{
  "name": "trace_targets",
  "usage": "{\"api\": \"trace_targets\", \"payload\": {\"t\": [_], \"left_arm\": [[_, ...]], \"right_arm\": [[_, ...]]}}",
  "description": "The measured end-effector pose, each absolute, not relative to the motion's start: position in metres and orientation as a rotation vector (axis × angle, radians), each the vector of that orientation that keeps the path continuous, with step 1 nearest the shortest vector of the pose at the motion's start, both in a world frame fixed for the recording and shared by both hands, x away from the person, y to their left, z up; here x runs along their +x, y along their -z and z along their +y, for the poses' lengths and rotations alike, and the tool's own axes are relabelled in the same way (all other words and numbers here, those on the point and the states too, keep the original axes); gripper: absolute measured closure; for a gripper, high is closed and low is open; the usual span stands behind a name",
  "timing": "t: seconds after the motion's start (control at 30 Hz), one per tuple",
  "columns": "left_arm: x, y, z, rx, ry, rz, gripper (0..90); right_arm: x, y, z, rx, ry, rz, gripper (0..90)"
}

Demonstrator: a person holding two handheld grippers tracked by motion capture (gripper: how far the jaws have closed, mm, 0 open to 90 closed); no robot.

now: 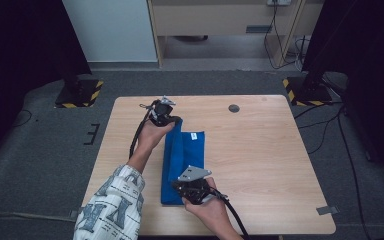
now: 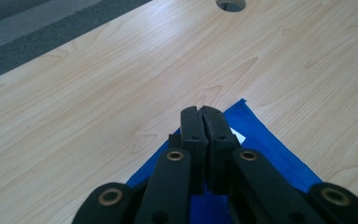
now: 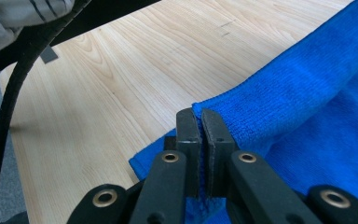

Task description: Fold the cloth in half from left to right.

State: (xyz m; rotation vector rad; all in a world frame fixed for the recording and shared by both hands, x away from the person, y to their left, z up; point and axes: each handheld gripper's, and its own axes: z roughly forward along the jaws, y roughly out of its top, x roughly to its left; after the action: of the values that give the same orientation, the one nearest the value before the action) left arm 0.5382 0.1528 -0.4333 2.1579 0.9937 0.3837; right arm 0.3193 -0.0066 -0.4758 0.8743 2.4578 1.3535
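Folding risk: both hand-held grippers, left [image 1: 172, 120] and right [image 1: 182, 186], are clamped shut on thin cloth [image 1: 192, 152] corners, so uneven pulling over the surface [image 1: 260, 150] could slip a corner free.

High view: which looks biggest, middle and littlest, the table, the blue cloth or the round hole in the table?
1. Table: largest.
2. Blue cloth: middle, a folded strip lying on it.
3. Round hole: smallest, a small dark circle near the far edge.

In the high view, the left tool [image 1: 172, 120] and right tool [image 1: 181, 186] cover the folded blue microfibre cloth's [image 1: 185, 155] corners. The small white tag [image 1: 194, 135] is too small to read.
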Motion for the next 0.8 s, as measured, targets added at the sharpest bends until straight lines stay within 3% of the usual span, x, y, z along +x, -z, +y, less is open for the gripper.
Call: {"api": "trace_targets", "payload": {"t": [0.8], "left_arm": [[0.549, 0.467, 0.114, 2.219, -0.296, 0.973, 87.9]], "right_arm": [[0.319, 0.49, -0.029, 0.932, -1.298, 2.472, 87.0]]}}
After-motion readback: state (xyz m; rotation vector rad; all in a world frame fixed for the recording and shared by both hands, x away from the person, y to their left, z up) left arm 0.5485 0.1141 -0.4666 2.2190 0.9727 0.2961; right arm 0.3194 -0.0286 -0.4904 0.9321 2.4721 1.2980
